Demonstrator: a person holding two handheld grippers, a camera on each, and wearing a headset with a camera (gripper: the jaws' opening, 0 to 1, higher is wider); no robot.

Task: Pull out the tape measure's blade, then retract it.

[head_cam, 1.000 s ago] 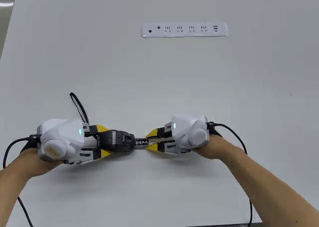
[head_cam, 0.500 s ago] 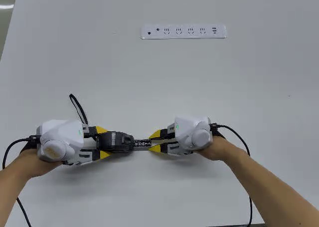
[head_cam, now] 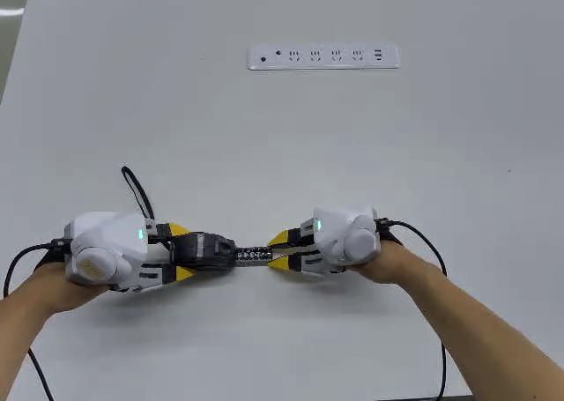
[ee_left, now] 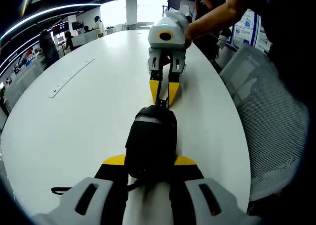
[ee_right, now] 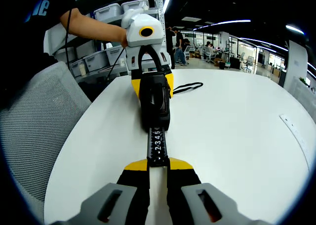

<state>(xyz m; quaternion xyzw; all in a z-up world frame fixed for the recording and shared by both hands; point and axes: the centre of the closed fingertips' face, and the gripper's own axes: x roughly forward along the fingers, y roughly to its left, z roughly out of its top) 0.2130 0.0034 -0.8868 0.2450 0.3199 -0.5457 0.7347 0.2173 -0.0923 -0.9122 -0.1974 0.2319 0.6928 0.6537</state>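
Note:
A black tape measure (head_cam: 204,249) lies low over the white table, held between the yellow-tipped jaws of my left gripper (head_cam: 181,251), which is shut on its case (ee_left: 152,138). A short length of dark blade with white numbers (head_cam: 254,255) runs out of the case to my right gripper (head_cam: 278,250). In the right gripper view the blade (ee_right: 157,145) ends between the yellow fingertips of my right gripper (ee_right: 158,164), which is shut on its end. The case (ee_right: 155,100) sits straight ahead, with the left gripper behind it.
A white power strip (head_cam: 322,56) lies at the far middle of the table. A black wrist strap (head_cam: 137,189) from the tape measure curls on the table behind my left gripper. A mesh chair (ee_left: 269,126) stands at the table's edge.
My right gripper has moved a little to the right with the blade's end, so slightly more blade shows between the case and the gripper. The left gripper has held still.

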